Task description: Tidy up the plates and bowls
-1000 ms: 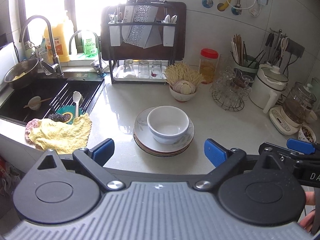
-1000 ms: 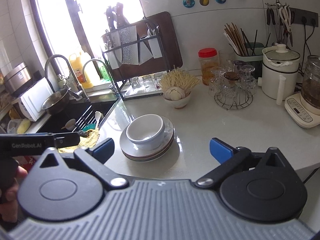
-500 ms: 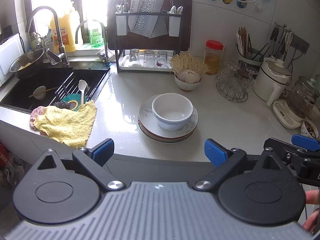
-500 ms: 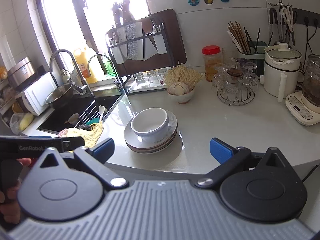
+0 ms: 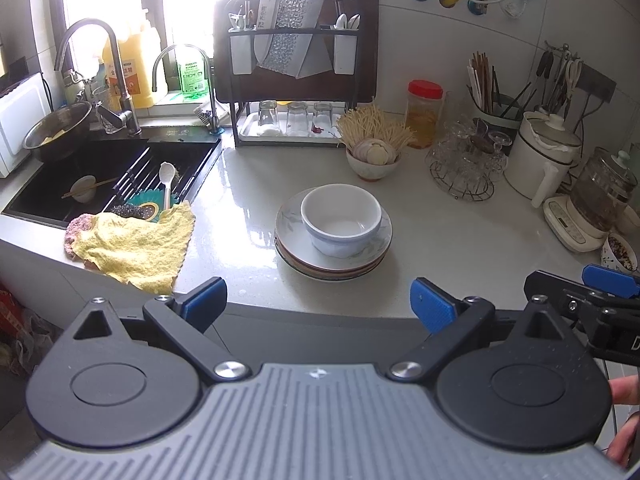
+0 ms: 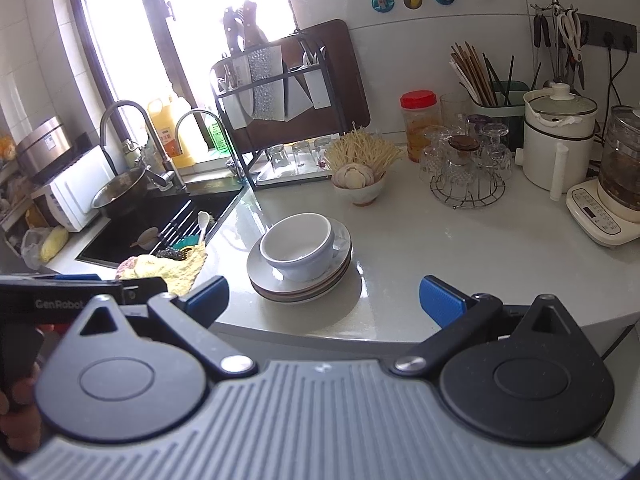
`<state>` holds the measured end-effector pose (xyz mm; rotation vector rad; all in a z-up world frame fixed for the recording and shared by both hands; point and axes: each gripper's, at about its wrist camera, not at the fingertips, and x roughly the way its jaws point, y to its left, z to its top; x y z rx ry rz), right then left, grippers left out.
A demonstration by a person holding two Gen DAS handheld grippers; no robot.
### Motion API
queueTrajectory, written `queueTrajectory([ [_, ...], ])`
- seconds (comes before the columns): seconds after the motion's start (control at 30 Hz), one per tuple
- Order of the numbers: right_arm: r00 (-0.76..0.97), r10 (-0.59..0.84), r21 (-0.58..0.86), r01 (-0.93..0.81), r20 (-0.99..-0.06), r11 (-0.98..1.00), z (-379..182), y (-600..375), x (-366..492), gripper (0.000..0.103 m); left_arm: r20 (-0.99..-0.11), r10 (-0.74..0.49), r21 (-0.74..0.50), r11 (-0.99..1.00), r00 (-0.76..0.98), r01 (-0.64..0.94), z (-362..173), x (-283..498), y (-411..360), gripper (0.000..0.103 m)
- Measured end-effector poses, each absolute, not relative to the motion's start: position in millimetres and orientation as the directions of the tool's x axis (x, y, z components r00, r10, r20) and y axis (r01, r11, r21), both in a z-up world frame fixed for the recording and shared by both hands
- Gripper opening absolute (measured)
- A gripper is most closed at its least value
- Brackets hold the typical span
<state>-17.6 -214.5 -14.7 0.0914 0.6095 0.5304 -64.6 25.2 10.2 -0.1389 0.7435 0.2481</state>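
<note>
A white bowl (image 5: 341, 218) (image 6: 298, 244) sits inside a stack of plates (image 5: 334, 258) (image 6: 302, 280) near the front of the white counter (image 5: 460, 236). My left gripper (image 5: 318, 300) hangs open at the counter's front edge, short of the stack, with nothing between its blue pads. My right gripper (image 6: 324, 298) is also open and empty, just in front of the stack. In the left wrist view the right gripper's blue tip (image 5: 610, 280) shows at the far right edge.
A black sink (image 5: 104, 176) at left holds a small bowl, spoon and scrubbers; a yellow cloth (image 5: 136, 244) lies over its corner. Behind stand a knife rack (image 5: 296, 76), a noodle bowl (image 5: 374, 156), a glass stand (image 5: 466, 164), a jar and kettles (image 5: 548, 156).
Both grippers have drawn back from the counter and risen a little, so the plate stack looks farther away. The bowl and plates have stayed put.
</note>
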Motion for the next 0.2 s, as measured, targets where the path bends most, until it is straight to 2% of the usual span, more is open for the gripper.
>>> queueTrajectory([
  [0.2, 0.685, 0.505, 0.228, -0.459, -0.525, 0.859, -15.5, -212.4, -20.9, 0.103, -0.684, 0.175, -0.045, 0.959, 0.708, -0.280, 8.6, -70.3, 26.0, 0.100],
])
